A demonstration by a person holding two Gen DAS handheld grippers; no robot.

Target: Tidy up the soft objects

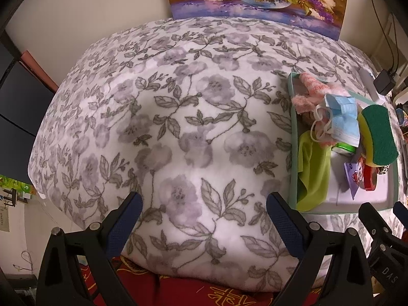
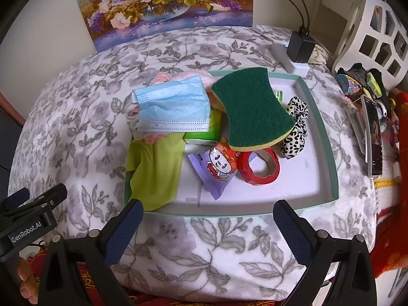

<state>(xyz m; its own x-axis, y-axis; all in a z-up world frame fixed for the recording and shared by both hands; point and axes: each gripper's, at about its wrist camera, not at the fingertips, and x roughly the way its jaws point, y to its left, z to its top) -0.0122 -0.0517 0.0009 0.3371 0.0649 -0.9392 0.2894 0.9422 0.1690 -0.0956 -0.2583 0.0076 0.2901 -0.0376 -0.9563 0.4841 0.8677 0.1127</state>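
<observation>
**Soft objects sit piled in the tray, dead ahead of the right tongs**

Soft objects lie heaped in a shallow green-rimmed tray (image 2: 329, 153) on the floral blanket (image 1: 178, 117). Largest on top is the green scouring sponge (image 2: 251, 109), long axis running away from the right tongs (image 2: 207, 227) and leaning a little to the left. Left of it lies the blue face mask (image 2: 173, 107), long axis crosswise, over something pink and fluffy. A lime cloth (image 2: 155, 170) hangs at the tray's near-left corner, and a spotted scrunchie (image 2: 295, 132) lies right of the sponge. A red tape roll (image 2: 260, 168) and a purple packet (image 2: 216, 176) share the tray floor.

Right tongs stand wide apart and empty, just short of the near rim, facing the pile squarely. Left tongs (image 1: 204, 219), equally wide and empty, face bare blanket, the tray off to their right. The right hand looks better placed.
</observation>
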